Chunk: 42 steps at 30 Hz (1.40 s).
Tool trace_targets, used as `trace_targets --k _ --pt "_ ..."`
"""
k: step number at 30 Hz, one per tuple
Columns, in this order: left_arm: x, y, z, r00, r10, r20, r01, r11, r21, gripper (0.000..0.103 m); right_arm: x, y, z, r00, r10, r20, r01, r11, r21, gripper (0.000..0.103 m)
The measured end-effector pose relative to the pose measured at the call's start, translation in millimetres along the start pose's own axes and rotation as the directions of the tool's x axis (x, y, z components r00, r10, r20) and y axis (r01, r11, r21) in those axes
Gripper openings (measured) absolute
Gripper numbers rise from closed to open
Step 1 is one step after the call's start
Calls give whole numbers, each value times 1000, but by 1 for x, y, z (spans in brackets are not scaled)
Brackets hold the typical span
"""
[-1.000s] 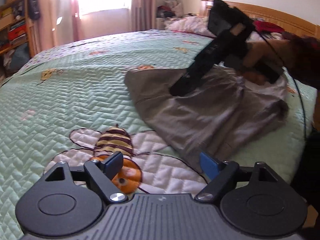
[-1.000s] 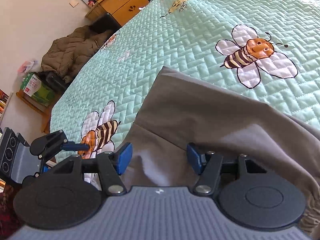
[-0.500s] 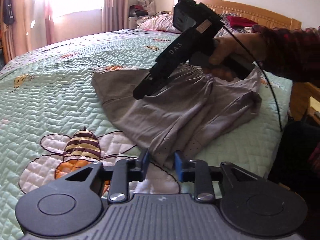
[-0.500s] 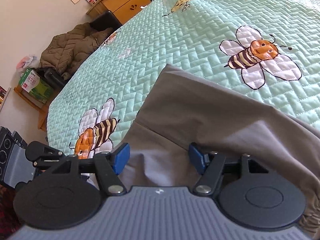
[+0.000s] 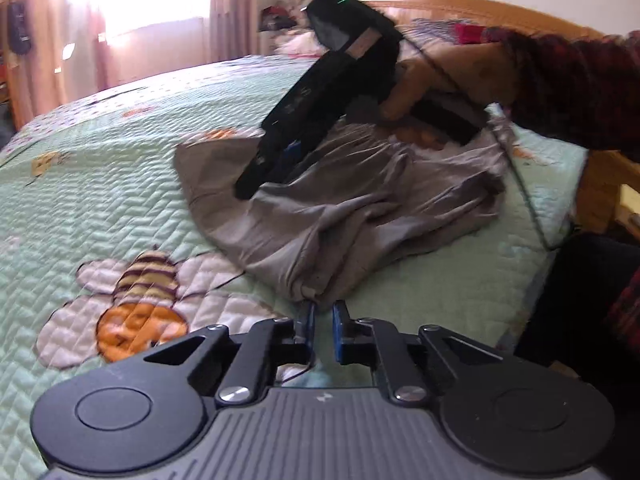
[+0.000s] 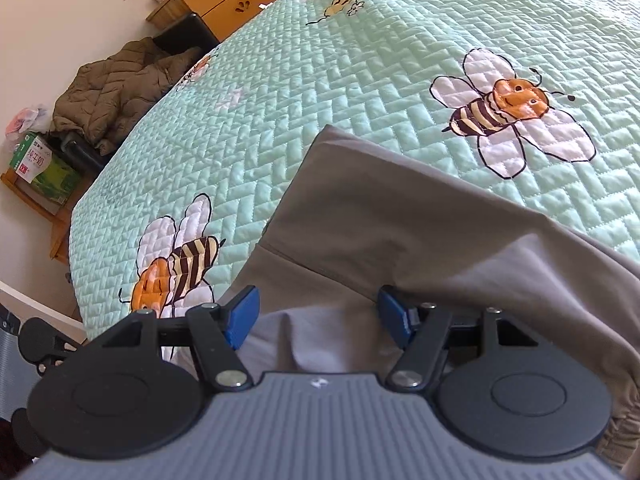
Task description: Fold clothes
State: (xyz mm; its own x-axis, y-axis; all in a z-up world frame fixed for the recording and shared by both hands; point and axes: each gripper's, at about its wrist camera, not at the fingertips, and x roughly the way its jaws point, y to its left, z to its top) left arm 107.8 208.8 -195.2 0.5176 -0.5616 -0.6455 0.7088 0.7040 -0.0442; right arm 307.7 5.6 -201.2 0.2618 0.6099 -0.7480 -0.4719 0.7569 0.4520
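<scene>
Grey-brown trousers [image 5: 352,216] lie crumpled on a green quilted bedspread with bee patterns [image 5: 100,200]. My left gripper [image 5: 321,330] is nearly shut at the near end of the trousers, whose bunched hem sits just ahead of the blue pads; whether it pinches the cloth is unclear. My right gripper [image 6: 318,314] is open, its jaws wide apart, hovering low over the grey cloth [image 6: 400,240]. In the left wrist view the right gripper's black body [image 5: 312,92] is held by a hand over the far part of the trousers.
A wooden headboard [image 5: 480,8] and pillows lie at the far end. A wooden dresser [image 6: 224,0], a brown quilted jacket [image 6: 116,88] and a green box [image 6: 40,164] stand beside the bed. The bed edge [image 5: 540,280] is at the right.
My left gripper's jaws have closed from wide open to nearly shut at the trousers' near hem. The right gripper stayed open over the cloth and shifted slightly.
</scene>
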Motion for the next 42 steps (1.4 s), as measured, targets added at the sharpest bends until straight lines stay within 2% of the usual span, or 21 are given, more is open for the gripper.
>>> trace_targets --k 2,3,8,12,16,19,21,25,26,28,29,34,39,42 --pt "-3 2 -4 1000 -2 15 3 998 -56 14 -1 -2 0 1000 7 5 -7 1000 12 68" --pt "-6 2 -5 1000 8 22 -7 997 -75 19 -1 -2 -1 1000 9 7 -9 1000 15 68" --pt "-18 -1 -9 992 117 53 -112 989 -95 34 -1 -3 -1 1000 16 13 -16 1000 20 68" --pt "-22 4 -2 983 150 104 -133 979 -153 35 -1 -3 -2 1000 21 18 -22 1000 20 70" --pt "-15 -4 3 968 228 103 -215 968 -128 29 -1 -3 -3 999 23 25 -24 1000 21 70" --pt "-13 -15 1 958 267 102 -256 961 -106 29 -1 -3 -3 999 27 26 -28 999 19 71" --pt "-10 -28 1 944 315 101 -310 949 -55 29 -1 -4 -3 999 33 31 -33 999 24 73" --pt "0 -50 1 886 450 114 -454 891 16 30 0 -1 -5 999 32 42 -33 999 11 77" --pt "2 -54 2 877 465 120 -471 882 25 30 0 0 -6 999 29 44 -29 1000 4 77" --pt "8 -62 2 875 469 116 -477 877 53 33 0 2 -6 999 24 45 -24 1000 -2 78" --pt "12 -66 1 869 482 113 -491 868 75 33 0 2 -6 999 22 46 -22 1000 -4 79" --pt "23 -82 3 813 568 126 -581 801 142 33 0 0 -7 998 31 52 -31 1000 1 79" --pt "33 -90 12 789 601 131 -615 762 204 40 -1 0 -7 998 37 57 -37 999 9 79" --pt "40 -95 19 776 617 129 -627 737 250 52 -1 -1 -7 997 39 60 -40 999 11 79"
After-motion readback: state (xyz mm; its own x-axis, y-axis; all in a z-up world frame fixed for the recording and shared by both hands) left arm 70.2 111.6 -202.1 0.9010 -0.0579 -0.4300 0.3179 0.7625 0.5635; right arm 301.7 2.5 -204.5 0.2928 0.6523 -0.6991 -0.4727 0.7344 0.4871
